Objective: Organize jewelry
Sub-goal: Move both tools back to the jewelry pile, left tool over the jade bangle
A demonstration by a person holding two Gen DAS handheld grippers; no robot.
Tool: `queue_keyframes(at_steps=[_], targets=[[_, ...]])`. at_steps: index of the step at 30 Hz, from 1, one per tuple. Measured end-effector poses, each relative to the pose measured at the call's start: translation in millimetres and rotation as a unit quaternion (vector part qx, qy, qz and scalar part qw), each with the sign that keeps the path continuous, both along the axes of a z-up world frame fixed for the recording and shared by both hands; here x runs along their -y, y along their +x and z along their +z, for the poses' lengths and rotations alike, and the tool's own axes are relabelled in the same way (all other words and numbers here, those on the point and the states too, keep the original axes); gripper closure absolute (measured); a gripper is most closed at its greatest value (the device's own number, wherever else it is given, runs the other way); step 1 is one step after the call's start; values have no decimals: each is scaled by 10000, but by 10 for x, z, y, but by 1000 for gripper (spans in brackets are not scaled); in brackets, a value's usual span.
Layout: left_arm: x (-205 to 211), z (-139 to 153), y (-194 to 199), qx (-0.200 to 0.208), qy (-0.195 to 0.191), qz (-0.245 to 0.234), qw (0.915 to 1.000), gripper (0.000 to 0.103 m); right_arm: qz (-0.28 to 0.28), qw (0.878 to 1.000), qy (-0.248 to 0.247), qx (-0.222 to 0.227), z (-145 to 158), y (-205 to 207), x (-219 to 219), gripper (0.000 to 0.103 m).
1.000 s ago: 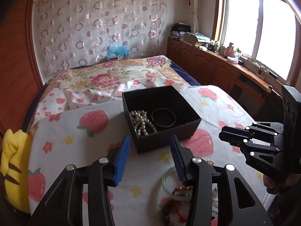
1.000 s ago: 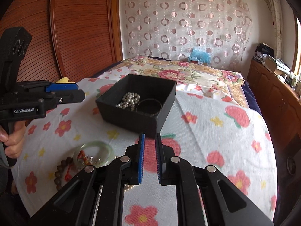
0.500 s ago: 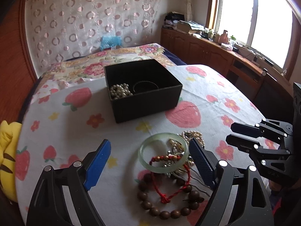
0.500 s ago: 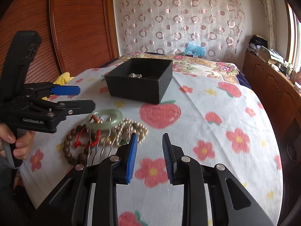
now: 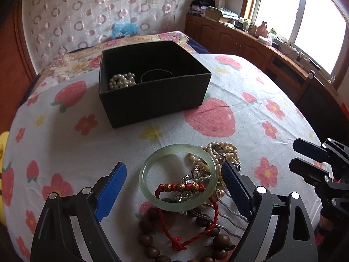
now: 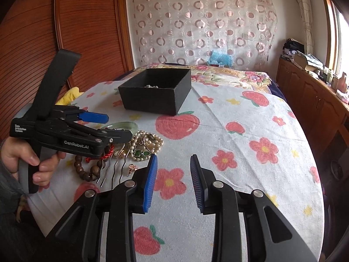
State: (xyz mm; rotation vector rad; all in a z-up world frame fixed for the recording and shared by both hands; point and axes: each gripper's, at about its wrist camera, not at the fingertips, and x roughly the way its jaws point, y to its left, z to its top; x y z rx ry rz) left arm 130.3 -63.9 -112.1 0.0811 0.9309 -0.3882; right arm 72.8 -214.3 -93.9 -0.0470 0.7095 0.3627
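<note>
RISK: we judge the red cord bracelet (image 5: 185, 187), draped over the jade bangle (image 5: 177, 178), could drag along if we lift it | POSE: our left gripper (image 5: 174, 187) hovers spread wide around the bangle, empty | box (image 5: 152, 100) stands beyond the pile | right gripper (image 6: 172, 176) parted, empty, level over cloth.

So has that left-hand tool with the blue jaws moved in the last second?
Yes. The left gripper has pulled back from the black box and now sits low over the jade bangle, jaws spread wider.
</note>
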Motion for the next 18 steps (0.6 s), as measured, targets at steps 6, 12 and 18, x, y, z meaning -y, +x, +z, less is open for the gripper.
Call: queue_keyframes(at_steps=[6, 12, 18], targets=[[-13, -14, 24, -60, -176, -53, 9998, 25, 0, 10000, -20, -46, -39, 15, 18, 69], [-59, 34, -51, 122, -176, 8, 9998, 34, 10, 10000, -42, -61, -48, 24, 5, 69], [-181, 248, -220, 517, -243, 183, 9982, 34, 145, 9997, -166, -129, -65, 178, -76, 69]])
